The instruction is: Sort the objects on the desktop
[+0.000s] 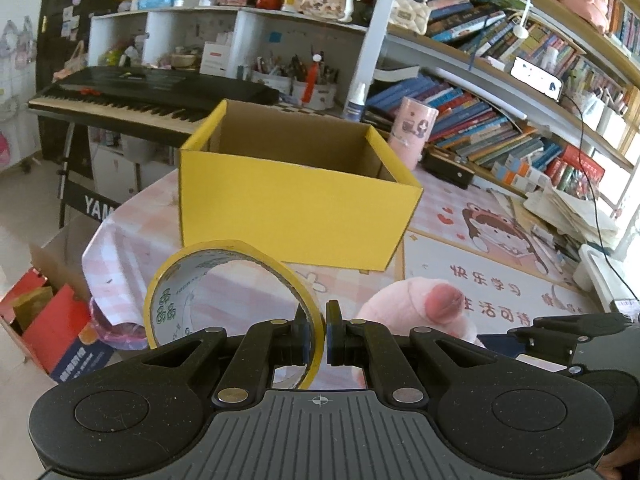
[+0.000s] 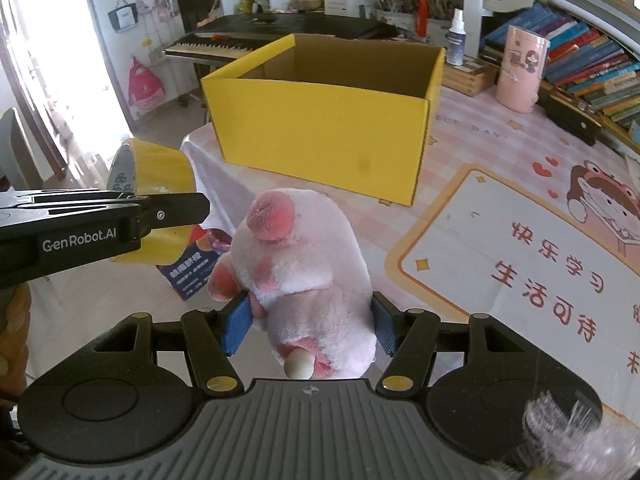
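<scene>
My left gripper (image 1: 318,334) is shut on the rim of a yellow tape roll (image 1: 224,276), held upright in the air in front of an open yellow cardboard box (image 1: 296,204). My right gripper (image 2: 312,326) is shut on a pink and white plush toy (image 2: 304,252), held up before the same box (image 2: 320,128). In the right wrist view the left gripper (image 2: 176,210) with the tape roll (image 2: 160,176) is at the left. In the left wrist view the plush toy (image 1: 424,308) shows at the right. The inside of the box looks bare as far as I see.
The box stands on a desk with a pink checked cloth (image 2: 472,136) and a cartoon mat (image 2: 520,248). A pink cylinder (image 2: 520,72), a spray bottle (image 2: 456,38) and stacked books (image 2: 592,64) stand behind. A keyboard piano (image 1: 132,96) and floor boxes (image 1: 52,320) are left.
</scene>
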